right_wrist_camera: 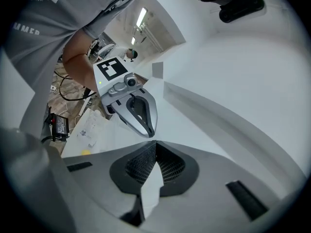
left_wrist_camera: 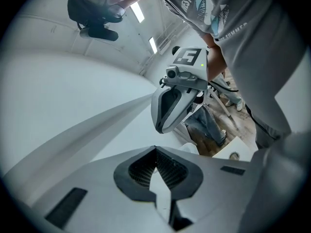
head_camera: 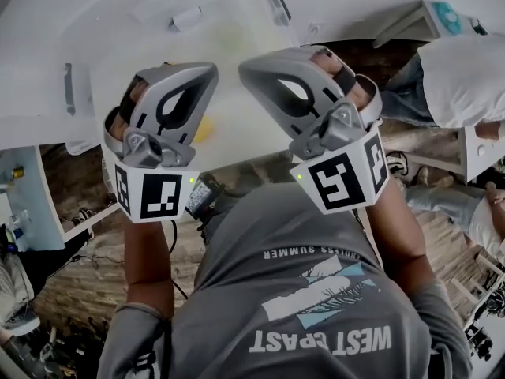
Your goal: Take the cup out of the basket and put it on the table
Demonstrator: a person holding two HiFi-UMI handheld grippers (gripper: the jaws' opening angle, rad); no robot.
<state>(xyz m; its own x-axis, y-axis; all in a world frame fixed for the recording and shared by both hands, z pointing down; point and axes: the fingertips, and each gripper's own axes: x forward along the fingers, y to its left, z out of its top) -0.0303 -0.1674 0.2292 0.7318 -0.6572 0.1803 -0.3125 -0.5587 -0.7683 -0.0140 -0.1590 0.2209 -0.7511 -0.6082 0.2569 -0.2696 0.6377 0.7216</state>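
The left gripper [left_wrist_camera: 155,149] is clenched: its two jaws meet at the tips, and only the bare white table [head_camera: 237,22] shows through the gap behind them. The right gripper [right_wrist_camera: 155,143] is clenched in the same way, tips together and nothing caught between the ribbed black pads [right_wrist_camera: 170,166]. In the head view both tools are held side by side above the near edge of the table, close together but apart, and each points away from the person and a little downward. Each one's marker cube [head_camera: 150,192] faces back toward the person's grey T-shirt [head_camera: 300,290]. A hand [head_camera: 130,105] grips the left tool's handle, and the forearms run down to the bottom of the picture. A small yellow thing [head_camera: 203,129] lies on the table, partly covered by the left gripper; what it is cannot be told. Farther back on the table lies a small white object [head_camera: 185,18]. No view shows the cup or the basket clearly enough to place them. At the right edge another person's grey top [head_camera: 465,77] shows beside the table, above a brown floor [head_camera: 87,275].
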